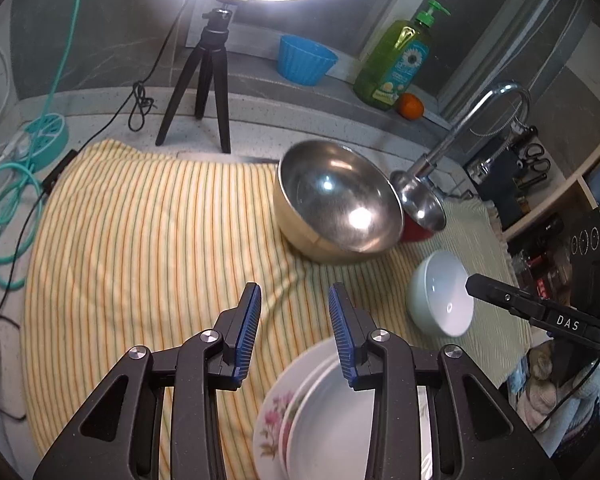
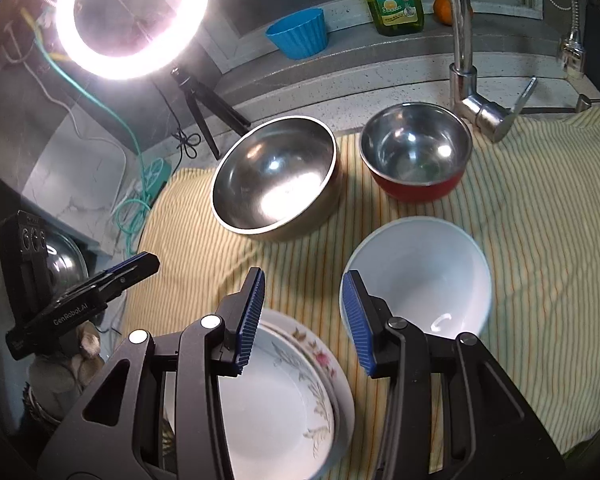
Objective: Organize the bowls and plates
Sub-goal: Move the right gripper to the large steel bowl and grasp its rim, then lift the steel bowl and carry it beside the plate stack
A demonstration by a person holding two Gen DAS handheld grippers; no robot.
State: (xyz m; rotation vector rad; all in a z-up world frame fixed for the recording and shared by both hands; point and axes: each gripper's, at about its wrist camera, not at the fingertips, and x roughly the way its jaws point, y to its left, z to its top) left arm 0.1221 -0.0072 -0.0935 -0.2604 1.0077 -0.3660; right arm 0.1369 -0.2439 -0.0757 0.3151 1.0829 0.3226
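Observation:
A stack of plates (image 1: 324, 412) (image 2: 284, 400), white ones on a floral one, lies on the yellow striped cloth (image 1: 140, 240) at the near edge. A white bowl (image 1: 444, 296) (image 2: 420, 272) sits to its right. Behind stand a large steel bowl (image 1: 336, 196) (image 2: 276, 176) and a smaller steel bowl with a red outside (image 1: 420, 208) (image 2: 416, 152). My left gripper (image 1: 294, 292) hovers open over the plates' far left rim, holding nothing. My right gripper (image 2: 305, 276) is open and holds nothing, above the gap between plates and white bowl.
A chrome faucet (image 1: 460, 140) (image 2: 464, 60) arches over the red bowl. On the back ledge are a blue cup (image 1: 306, 60), a green soap bottle (image 1: 396, 60) and an orange (image 1: 411, 106). A ring light tripod (image 1: 208, 80) stands behind the cloth; cables (image 1: 4, 200) lie left.

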